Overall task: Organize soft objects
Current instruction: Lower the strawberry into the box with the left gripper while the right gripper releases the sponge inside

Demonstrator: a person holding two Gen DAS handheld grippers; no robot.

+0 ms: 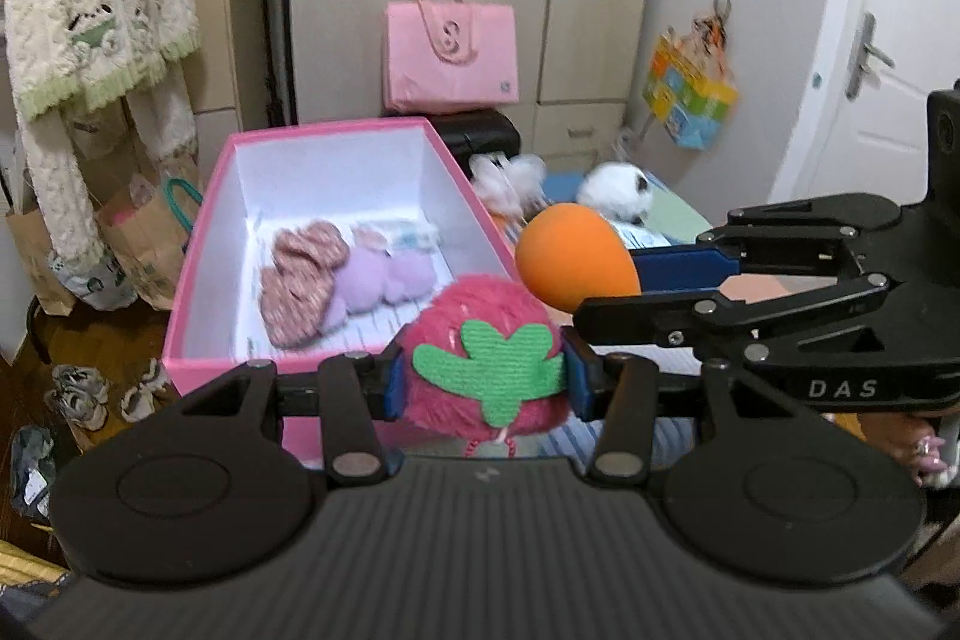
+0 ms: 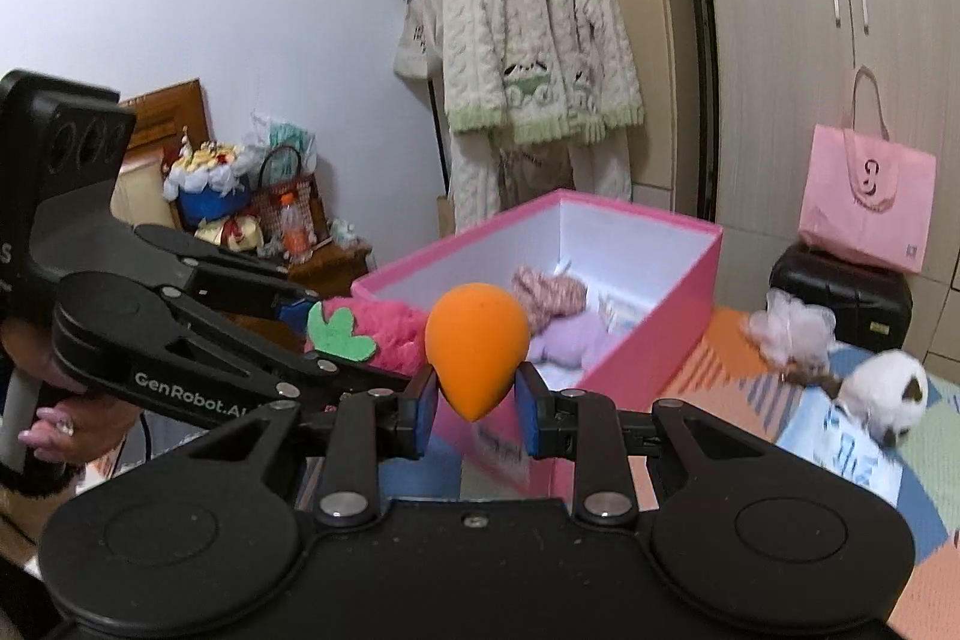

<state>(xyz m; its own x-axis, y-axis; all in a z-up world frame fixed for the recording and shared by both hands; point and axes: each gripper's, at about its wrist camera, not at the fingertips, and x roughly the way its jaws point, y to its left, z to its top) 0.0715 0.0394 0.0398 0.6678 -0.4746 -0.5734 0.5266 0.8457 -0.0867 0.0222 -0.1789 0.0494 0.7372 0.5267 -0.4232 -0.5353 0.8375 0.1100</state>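
Left gripper (image 1: pixel 483 379) clenches the pink strawberry plush (image 1: pixel 480 340), right gripper (image 2: pixel 474 409) the orange sponge (image 2: pixel 477 349); both seemingly bound for the pink box (image 1: pixel 198 304).

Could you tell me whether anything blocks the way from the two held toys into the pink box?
Nothing visible does. The left gripper holds the strawberry plush and the right gripper holds the orange sponge, both near the pink box. It is open-topped; the knitted and purple pieces inside leave free floor.
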